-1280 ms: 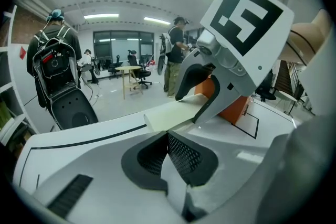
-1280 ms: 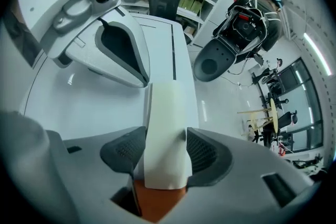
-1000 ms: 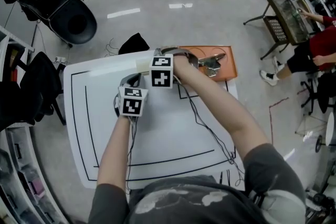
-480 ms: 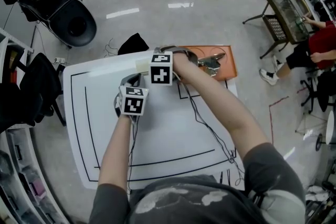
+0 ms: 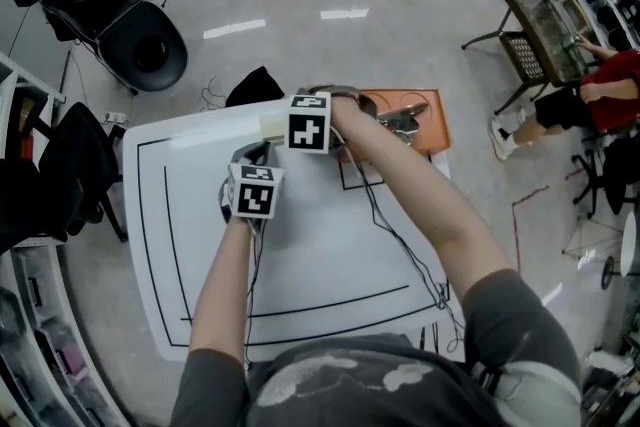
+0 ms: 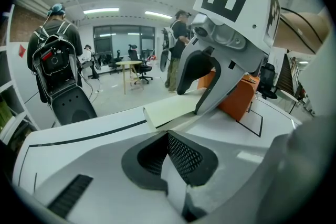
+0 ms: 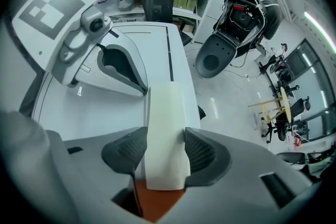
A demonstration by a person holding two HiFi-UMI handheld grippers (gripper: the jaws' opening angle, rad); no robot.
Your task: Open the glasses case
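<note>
**Right tongs gripping the case, left tongs sitting shut at its end**

Nearest, the left tongs (image 6: 167, 134) are sitting shut and empty, with the tip just short of the case (image 7: 165, 128); I cannot tell whether it is touching. The right tongs (image 7: 165, 152) are coming from above and clamping the case across its width. That clamp may be pinning lid to base, so prying could drag the whole case instead of opening it. The shut left tip could also skid off the seam. The case is lying close to the far edge of the table (image 5: 300, 255), so a push away could be sending it to the floor. Bare tabletop is giving working room on the case's near side, while the tray (image 5: 435, 130) is crowding its right.
</note>
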